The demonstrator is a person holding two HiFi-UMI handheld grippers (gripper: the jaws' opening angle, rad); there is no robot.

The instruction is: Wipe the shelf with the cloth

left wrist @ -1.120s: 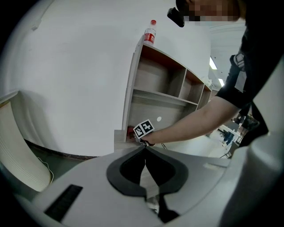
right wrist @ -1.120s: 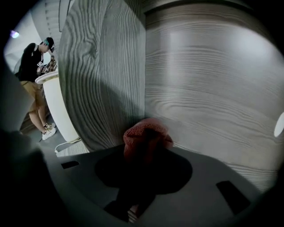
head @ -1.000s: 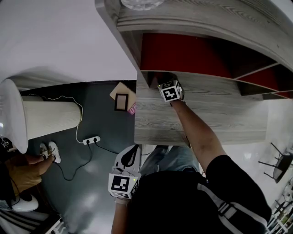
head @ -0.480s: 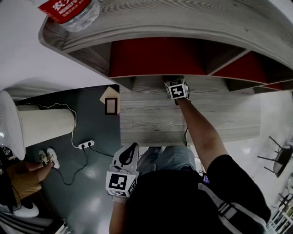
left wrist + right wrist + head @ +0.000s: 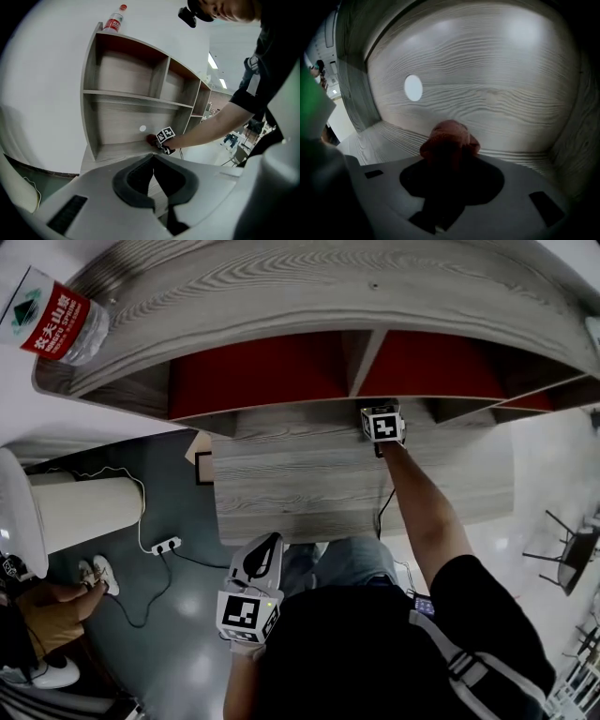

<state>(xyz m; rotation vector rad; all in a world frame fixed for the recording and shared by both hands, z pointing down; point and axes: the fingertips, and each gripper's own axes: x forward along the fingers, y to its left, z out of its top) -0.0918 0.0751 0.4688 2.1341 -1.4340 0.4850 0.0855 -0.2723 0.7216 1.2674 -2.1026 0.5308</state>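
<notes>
Cloth [image 5: 450, 138]: being clamped by the right hand-held gripper [image 5: 450, 164] low in the shelf [image 5: 309, 484], near its back panel
Left hand-held gripper [image 5: 153, 164]: jaws being held together, nothing between
Bottle [image 5: 56, 320] label: red, white characters too small to read

In the head view a white wall [image 5: 66, 399] fills the 10 o'clock corner. Against it stands a grey wood-grain shelf unit [image 5: 309, 493], spanning 12 o'clock to the centre, with red panels [image 5: 253, 371] inside its compartments. The floor is dark grey and slightly glossy at 8 o'clock [image 5: 178, 624] — pale and shiny at 3 o'clock [image 5: 553, 474]. A pale cylinder with a white cap [image 5: 80, 512] sits at 9 o'clock, a white power strip [image 5: 166, 545] and its cable just beside it. A black-framed chair [image 5: 570, 557] stands at 4 o'clock. In the left gripper view, ceiling strip lights [image 5: 212, 61] glow at 1 o'clock.
</notes>
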